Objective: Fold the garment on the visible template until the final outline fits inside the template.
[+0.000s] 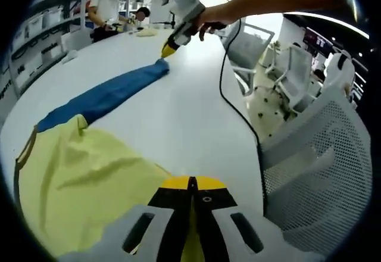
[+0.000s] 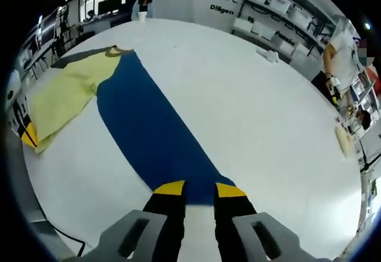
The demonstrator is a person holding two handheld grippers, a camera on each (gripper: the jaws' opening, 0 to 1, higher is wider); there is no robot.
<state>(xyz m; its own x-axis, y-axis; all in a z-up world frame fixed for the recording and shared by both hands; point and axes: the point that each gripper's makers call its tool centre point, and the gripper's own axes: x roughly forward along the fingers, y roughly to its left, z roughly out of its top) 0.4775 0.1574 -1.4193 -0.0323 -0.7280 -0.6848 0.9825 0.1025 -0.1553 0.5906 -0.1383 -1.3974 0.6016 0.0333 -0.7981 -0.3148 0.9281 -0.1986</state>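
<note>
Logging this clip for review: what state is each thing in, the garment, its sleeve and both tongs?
Garment: yellow body lying flat on the white table, lightly wrinkled, not folded yet.
Blue sleeve: stretched out straight across the table.
Left tongs: shut on the garment's yellow edge.
Right tongs: open, tips at the sleeve's cuff end.
</note>
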